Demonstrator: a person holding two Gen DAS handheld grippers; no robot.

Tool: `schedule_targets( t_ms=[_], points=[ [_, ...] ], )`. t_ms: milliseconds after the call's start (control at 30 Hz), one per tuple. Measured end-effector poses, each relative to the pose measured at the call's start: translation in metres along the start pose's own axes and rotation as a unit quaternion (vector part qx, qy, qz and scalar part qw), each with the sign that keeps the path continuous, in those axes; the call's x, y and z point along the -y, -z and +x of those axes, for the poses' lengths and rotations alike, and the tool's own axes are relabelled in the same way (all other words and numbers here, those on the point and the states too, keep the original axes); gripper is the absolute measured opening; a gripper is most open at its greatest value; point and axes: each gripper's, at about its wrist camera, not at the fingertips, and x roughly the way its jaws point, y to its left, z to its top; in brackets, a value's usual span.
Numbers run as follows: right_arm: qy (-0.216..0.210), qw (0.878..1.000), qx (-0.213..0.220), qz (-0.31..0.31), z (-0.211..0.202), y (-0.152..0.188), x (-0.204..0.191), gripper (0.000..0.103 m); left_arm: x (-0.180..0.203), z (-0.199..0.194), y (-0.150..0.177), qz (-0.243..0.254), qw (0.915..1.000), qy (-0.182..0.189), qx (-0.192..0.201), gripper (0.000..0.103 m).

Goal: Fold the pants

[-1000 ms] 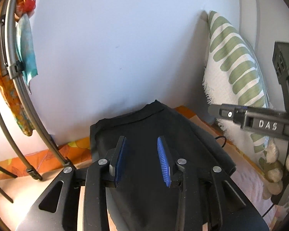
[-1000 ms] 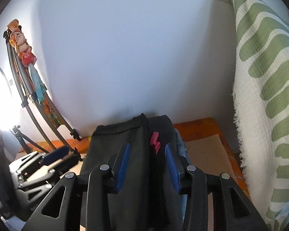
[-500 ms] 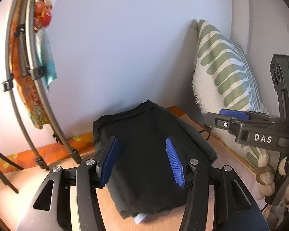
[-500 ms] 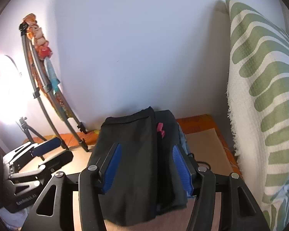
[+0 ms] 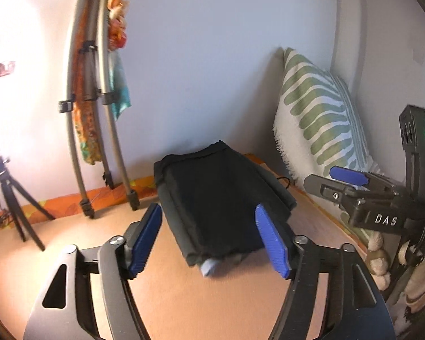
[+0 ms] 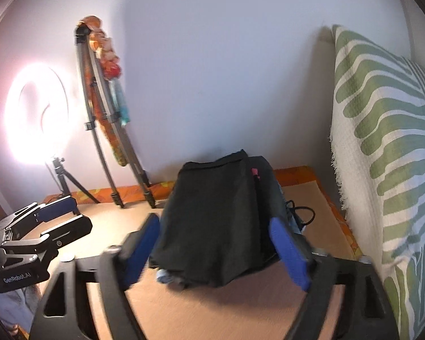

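the black pants [image 5: 221, 198] lie folded into a thick rectangular stack on the tan surface [image 5: 184, 297], their far end close to the pale wall [image 5: 212, 56]. seen along my left gripper [image 5: 212, 240], the stack sits just ahead of the fingertips and a little beyond them, framed by the gap between the two blue pads [image 5: 146, 238]; neither pad touches the cloth. that gripper's jaws are spread wide and opening, with nothing gripped. a bit of pale blue fabric [image 5: 209, 267] pokes out from under the near edge of the stack.

from my right gripper [image 6: 221, 252] the pants [image 6: 218, 218] again lie straight ahead, the near edge of the stack between the two blue pads [image 6: 287, 252] in the picture, but i see no pad pressing on the fabric. its jaws are also wide and opening, holding nothing. a small pink tag [image 6: 255, 173] shows near the top of the stack, and a black cable [image 6: 303, 215] curls on the surface just to its right.

a green-and-white striped pillow [image 6: 382, 155] stands against the wall on the right, apart from the pants. on the left a folded tripod [image 5: 99, 113] draped with orange cloth leans on the wall, and a bright ring light [image 6: 36, 113] glares beyond it. my two grippers are side by side, each visible at the edge of the other's view.
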Motion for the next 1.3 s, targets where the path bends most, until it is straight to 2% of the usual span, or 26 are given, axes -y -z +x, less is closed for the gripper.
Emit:
schedule_targets(
  t_ms=[67, 200, 400, 533, 767, 933, 1300],
  points=[
    [0.003, 1.0, 0.005, -0.007, -0.012, 0.008, -0.012, 0.09, -0.001, -0.015, 0.006, -0.001, 1.0, 0.001, 0.004, 0.074],
    [0.008, 1.0, 0.014, 0.0, -0.033, 0.025, -0.029, 0.103, -0.001, -0.048, 0.022, 0.004, 0.9999, 0.003, 0.014, 0.08],
    [0.009, 1.0, 0.013, 0.007, -0.056, 0.05, -0.055, 0.103, -0.008, -0.087, 0.056, 0.0, 0.9998, -0.014, 0.011, 0.082],
    [0.009, 1.0, 0.016, -0.003, -0.063, 0.068, -0.077, 0.103, -0.023, -0.101, 0.078, -0.026, 0.9995, -0.017, -0.006, 0.082],
    [-0.004, 1.0, 0.02, 0.012, -0.065, 0.089, -0.104, 0.103, -0.045, -0.119, 0.106, -0.054, 0.9977, -0.041, -0.007, 0.082],
    [0.014, 0.999, 0.034, -0.019, -0.067, 0.097, -0.121, 0.103, -0.053, -0.125, 0.117, -0.061, 0.9965, -0.057, -0.007, 0.082],
    [0.015, 0.999, 0.024, -0.027, -0.048, 0.109, -0.131, 0.103, -0.07, -0.129, 0.132, -0.062, 0.994, -0.089, -0.017, 0.082]
  ],
)
